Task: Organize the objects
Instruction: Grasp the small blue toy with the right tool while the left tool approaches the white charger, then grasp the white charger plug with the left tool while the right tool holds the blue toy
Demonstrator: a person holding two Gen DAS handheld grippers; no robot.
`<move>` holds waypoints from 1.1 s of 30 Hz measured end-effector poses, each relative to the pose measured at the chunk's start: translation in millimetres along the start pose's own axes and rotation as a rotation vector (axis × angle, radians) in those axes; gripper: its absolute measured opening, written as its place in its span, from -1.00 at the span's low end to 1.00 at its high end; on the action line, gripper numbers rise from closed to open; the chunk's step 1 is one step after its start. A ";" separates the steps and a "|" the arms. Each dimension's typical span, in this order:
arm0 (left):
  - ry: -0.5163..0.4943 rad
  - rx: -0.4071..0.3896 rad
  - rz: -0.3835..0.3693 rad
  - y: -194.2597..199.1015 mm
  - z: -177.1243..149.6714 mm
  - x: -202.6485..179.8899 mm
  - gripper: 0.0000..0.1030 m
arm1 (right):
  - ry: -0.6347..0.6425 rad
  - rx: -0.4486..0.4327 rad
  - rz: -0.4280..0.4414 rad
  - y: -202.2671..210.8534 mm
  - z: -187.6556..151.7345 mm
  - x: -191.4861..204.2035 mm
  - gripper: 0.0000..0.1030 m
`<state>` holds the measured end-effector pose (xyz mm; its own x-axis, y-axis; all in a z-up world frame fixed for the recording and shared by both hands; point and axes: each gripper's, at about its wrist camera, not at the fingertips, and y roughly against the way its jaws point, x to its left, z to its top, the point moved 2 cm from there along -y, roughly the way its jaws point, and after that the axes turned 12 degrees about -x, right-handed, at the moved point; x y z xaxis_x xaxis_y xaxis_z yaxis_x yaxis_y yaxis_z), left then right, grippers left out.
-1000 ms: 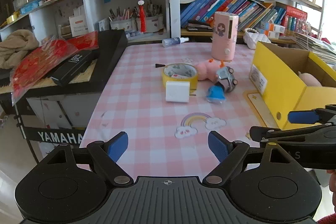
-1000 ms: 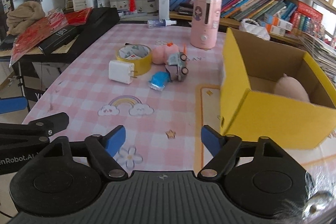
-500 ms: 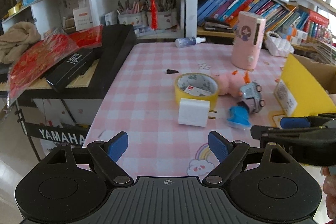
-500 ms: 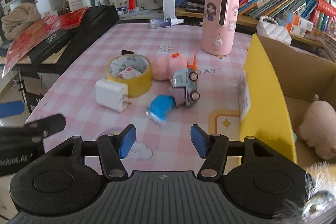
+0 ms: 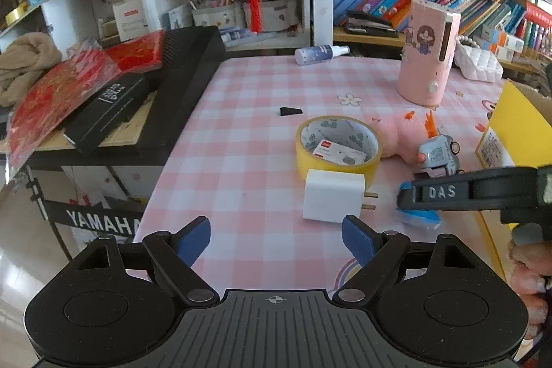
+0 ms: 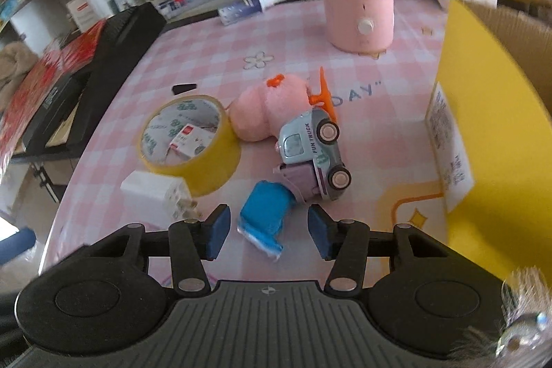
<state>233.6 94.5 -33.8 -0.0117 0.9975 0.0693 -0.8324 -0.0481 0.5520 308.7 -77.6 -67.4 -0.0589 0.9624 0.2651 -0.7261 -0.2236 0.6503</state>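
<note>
On the pink checked table lie a yellow tape roll (image 5: 338,143), a white charger plug (image 5: 333,200), a pink plush toy (image 6: 264,111), a toy truck (image 6: 314,157) on its side and a small blue packet (image 6: 265,216). My right gripper (image 6: 269,231) is open, low over the table, its blue pads either side of the blue packet without touching it. My left gripper (image 5: 276,238) is open and empty just short of the white charger. The right gripper's arm (image 5: 476,188) crosses the left wrist view over the blue packet (image 5: 417,216).
A yellow cardboard box (image 6: 496,133) stands open at the right. A tall pink appliance (image 5: 426,54) and a spray bottle (image 5: 321,52) are at the back. A black keyboard (image 5: 172,85) adjoins the table's left edge. Shelves of books stand behind.
Both grippers moved forward toward the cluster. The right gripper dropped low and now straddles the blue packet, with narrower jaws. The left gripper came closer to the white charger.
</note>
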 end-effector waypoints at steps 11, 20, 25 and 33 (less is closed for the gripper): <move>-0.043 0.043 -0.077 -31.5 1.1 -23.8 0.66 | 0.025 -0.018 0.089 -0.3 13.3 -2.0 -0.48; -0.083 0.067 -0.107 -67.4 3.5 -41.8 0.65 | 0.152 -0.167 0.087 27.1 32.1 -0.6 -0.49; -0.091 0.068 -0.108 -77.1 3.1 -45.0 0.48 | 0.161 -0.156 0.089 23.0 34.4 -1.2 -0.49; -0.088 0.070 -0.133 -66.9 2.3 -42.9 0.28 | 0.149 -0.145 0.080 24.1 31.7 -3.1 -0.49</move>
<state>291.0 54.9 -71.8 0.1469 0.9872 0.0626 -0.7825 0.0772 0.6178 313.0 -90.9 -29.9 -0.2135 0.9569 0.1967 -0.8050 -0.2864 0.5195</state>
